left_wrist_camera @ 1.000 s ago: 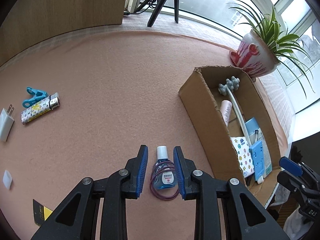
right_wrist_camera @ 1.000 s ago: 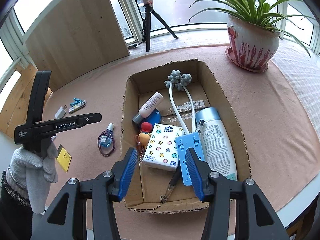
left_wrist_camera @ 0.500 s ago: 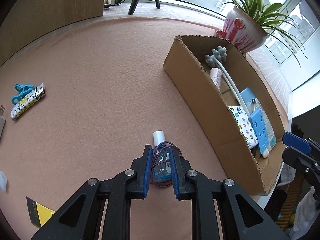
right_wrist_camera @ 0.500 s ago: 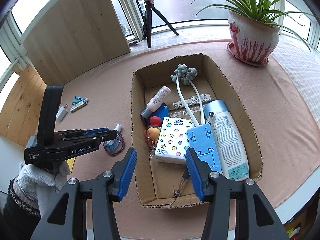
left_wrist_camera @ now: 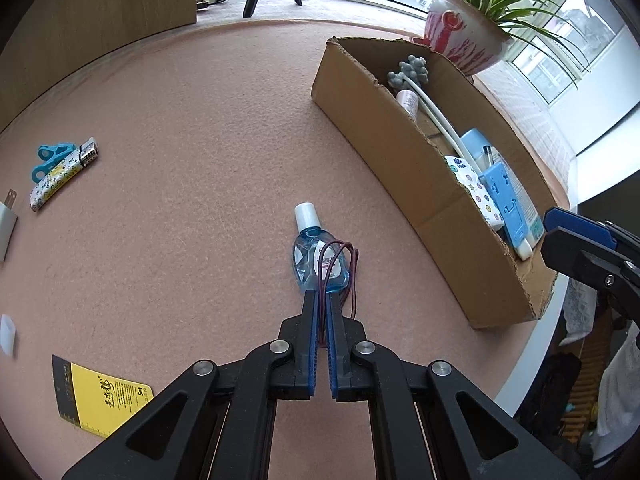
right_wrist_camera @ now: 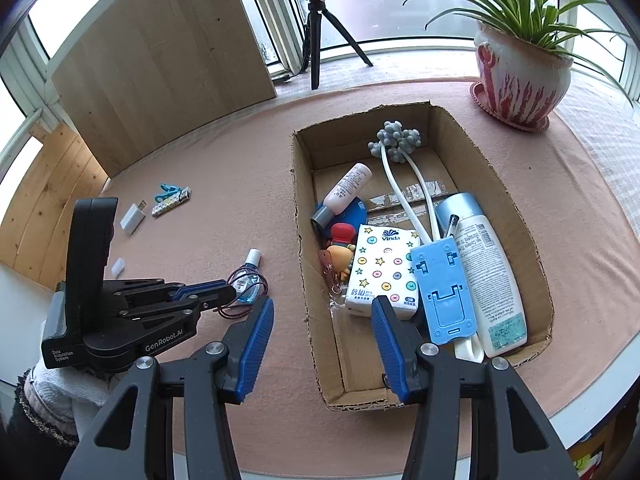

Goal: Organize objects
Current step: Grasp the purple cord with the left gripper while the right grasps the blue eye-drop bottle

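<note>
A small blue bottle (left_wrist_camera: 308, 256) with a white cap lies flat on the pink table cloth, a purple elastic band (left_wrist_camera: 352, 264) looped over it. My left gripper (left_wrist_camera: 322, 294) is shut just short of the bottle's base, with a strand of the band pinched between its blue pads. In the right wrist view the left gripper (right_wrist_camera: 230, 292), held by a gloved hand, sits by the bottle (right_wrist_camera: 248, 276). My right gripper (right_wrist_camera: 322, 308) hangs open over the near left corner of the cardboard box (right_wrist_camera: 300, 240), nothing between its fingers.
The box (left_wrist_camera: 400, 168) holds tissues, a lotion bottle, a blue stand, a tube and toys. A lighter (left_wrist_camera: 60, 176), blue clip (left_wrist_camera: 50, 156), white charger (left_wrist_camera: 6, 220) and yellow card (left_wrist_camera: 100, 404) lie at the left. A potted plant (right_wrist_camera: 520, 76) stands behind the box; the table edge runs at the right.
My left jaws, which stood either side of the bottle, have drawn back and shut on the band. My right gripper drifted left over the box's left wall, still open.
</note>
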